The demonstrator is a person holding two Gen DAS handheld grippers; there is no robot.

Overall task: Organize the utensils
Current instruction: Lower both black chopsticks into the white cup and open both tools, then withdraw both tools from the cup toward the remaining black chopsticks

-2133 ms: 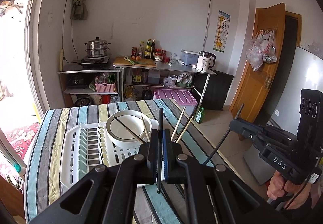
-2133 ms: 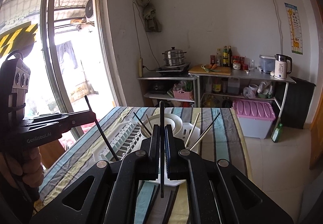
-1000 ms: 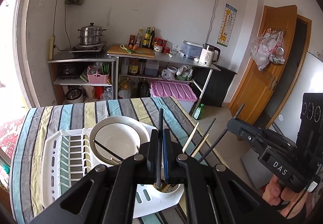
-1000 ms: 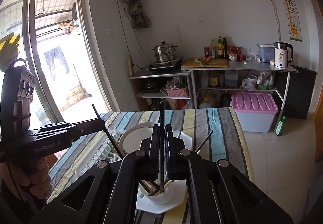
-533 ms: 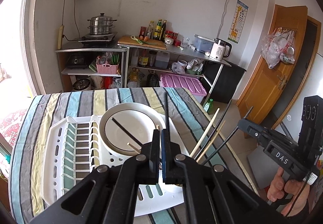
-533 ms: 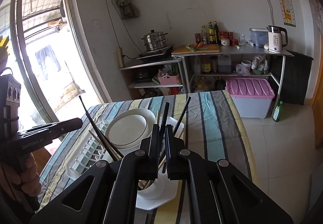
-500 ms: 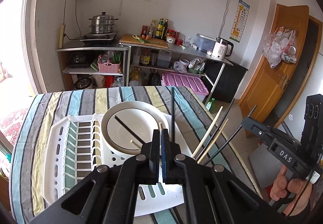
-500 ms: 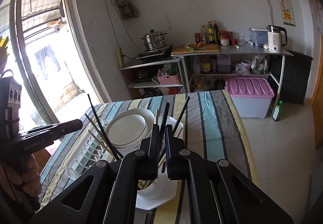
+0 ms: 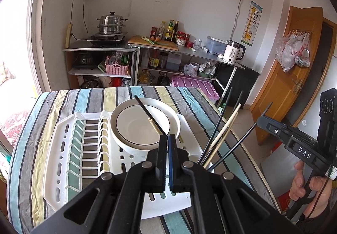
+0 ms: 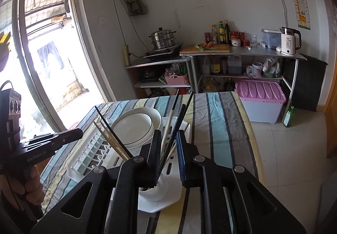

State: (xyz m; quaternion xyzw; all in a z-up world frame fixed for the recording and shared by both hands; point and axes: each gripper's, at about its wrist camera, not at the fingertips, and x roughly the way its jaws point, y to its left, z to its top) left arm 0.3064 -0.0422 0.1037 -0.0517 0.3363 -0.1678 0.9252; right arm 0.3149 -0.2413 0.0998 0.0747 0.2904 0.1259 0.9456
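My left gripper [image 9: 167, 139] is shut with nothing in it, just above the white dish rack [image 9: 63, 149]. Past its tips a black chopstick [image 9: 147, 111] and a wooden one lean across the white bowl [image 9: 130, 128]. In the right wrist view the left gripper [image 10: 81, 131] hangs clear of those sticks. My right gripper [image 10: 168, 137] is over the rack's white utensil cup [image 10: 155, 191], its jaws opening. A black chopstick [image 10: 179, 118] stands in the cup between them, and no pad presses on it. Several other chopsticks [image 9: 223, 130] lean in the cup.
The rack lies on a table with a striped cloth [image 9: 63, 103], whose right edge drops to the tiled floor. A person's hands hold both gripper handles. Shelves with a steamer pot [image 9: 110, 23], bottles and a kettle [image 9: 232, 52] stand behind; a pink-lidded bin [image 10: 261, 99] is on the floor.
Both grippers sank toward the rack's cup. The black chopstick left my left gripper's jaws and now leans in the cup. The right jaws parted from their black chopstick.
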